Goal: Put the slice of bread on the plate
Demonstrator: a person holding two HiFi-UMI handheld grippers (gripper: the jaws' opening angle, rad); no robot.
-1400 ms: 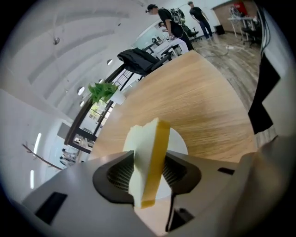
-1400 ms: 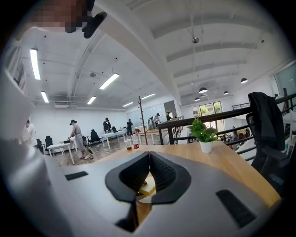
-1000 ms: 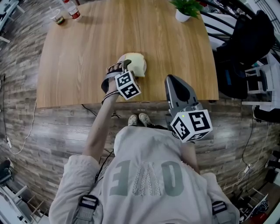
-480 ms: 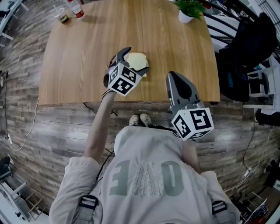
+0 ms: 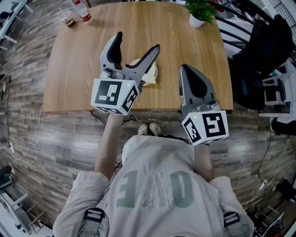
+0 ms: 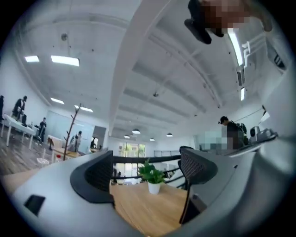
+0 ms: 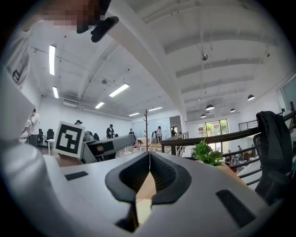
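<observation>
the slice of bread (image 5: 149, 75) lies on the white plate (image 5: 134, 61), which sits on the wooden surface (image 5: 83, 60) toward its near edge. in the head view most of both is hidden behind the left gripper (image 5: 138, 42), so only a pale wedge of bread and bits of the plate's rim show.

the left gripper is held up above the plate, well clear of the surface. its fingers (image 5: 113, 48) are spread wide apart with nothing between them. the left gripper view (image 6: 145, 171) confirms this. the two dark pads stand far from each other, and the gap frames only the bare surface and a potted plant (image 6: 152, 178) at the far edge.

the right gripper (image 5: 186, 69) hovers over the near right part of the surface, beside the plate and apart from it. in the right gripper view (image 7: 149, 162) its fingers are closed together on nothing, the tips meeting in a thin line. a sliver of the surface shows through the slot below them. the left gripper's marker cube (image 7: 69, 139) shows off to the side in that view.

at the far left corner of the surface stand a cup (image 5: 69, 19) and a bottle (image 5: 83, 11), well away from the plate. a black chair (image 5: 263, 46) stands to the right of the surface.
</observation>
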